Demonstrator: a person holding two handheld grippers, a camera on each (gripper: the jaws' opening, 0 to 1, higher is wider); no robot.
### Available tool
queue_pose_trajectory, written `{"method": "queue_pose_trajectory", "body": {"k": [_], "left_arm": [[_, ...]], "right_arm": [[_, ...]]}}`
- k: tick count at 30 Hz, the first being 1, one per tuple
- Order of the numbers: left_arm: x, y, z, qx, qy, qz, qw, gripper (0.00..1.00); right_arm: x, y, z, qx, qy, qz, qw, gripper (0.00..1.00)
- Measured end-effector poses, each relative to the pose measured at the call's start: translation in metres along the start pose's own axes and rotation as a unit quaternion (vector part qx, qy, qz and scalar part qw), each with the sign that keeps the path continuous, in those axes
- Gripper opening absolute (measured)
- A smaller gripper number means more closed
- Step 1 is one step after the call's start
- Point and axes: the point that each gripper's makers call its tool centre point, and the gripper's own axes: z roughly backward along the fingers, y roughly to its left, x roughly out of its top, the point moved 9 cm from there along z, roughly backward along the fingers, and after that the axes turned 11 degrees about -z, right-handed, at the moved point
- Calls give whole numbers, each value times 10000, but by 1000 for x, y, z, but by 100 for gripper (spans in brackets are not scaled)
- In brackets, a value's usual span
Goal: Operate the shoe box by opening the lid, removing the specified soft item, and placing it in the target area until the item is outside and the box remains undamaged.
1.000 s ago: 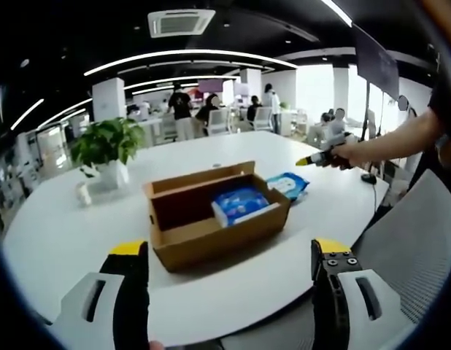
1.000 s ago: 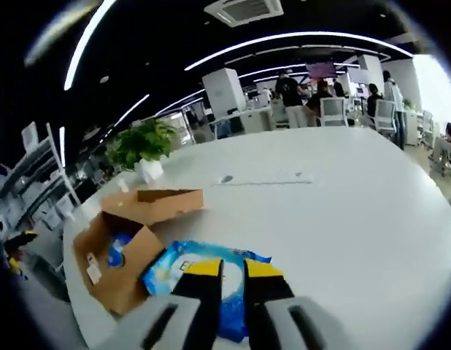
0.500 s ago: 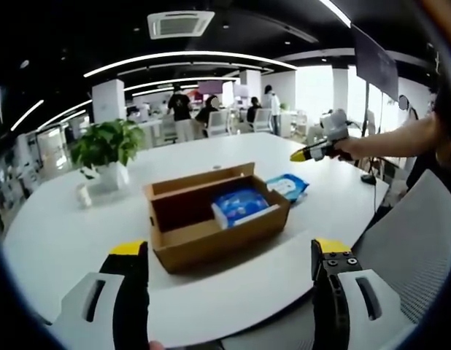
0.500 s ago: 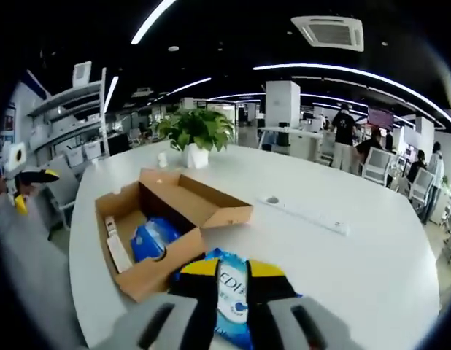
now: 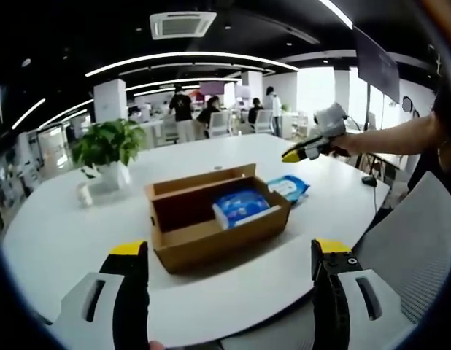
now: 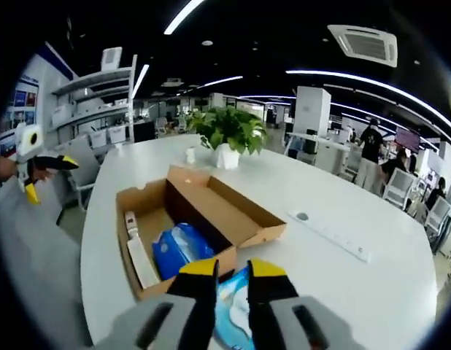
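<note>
Worktop carried the open shoe box mid-frame, a blue pack inside; another wipes pack lay just right. Left tool gaped empty; right tool sat nearly closed, empty. Placing looked done; withdrawal next.

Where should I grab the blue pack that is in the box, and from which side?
Take the blue pack by its raised top edge, coming straight down through the open top of the box. It sits against a box wall, so a side approach looks blocked. Cross the pack's narrow width. The left gripper is open.
</note>
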Motion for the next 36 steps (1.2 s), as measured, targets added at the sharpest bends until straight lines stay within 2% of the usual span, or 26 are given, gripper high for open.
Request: {"method": "queue_pose_trajectory", "body": {"k": [7,18,24,36], "left_arm": [[-1,0,0,-11,30,-5,10000,96],[-1,1,0,23,26,35,10000,96],[-1,1,0,6,24,55,10000,96],[-1,2,0,29,38,99,9999,95]], "right_arm": [[4,18,-24,291,203,449,9984,12],[3,30,-56,472,448,773,9949,12],[-2,37,-71,615,841,1243,9868,11],[-3,42,-97,558,1034,1646,9793,10]]}}
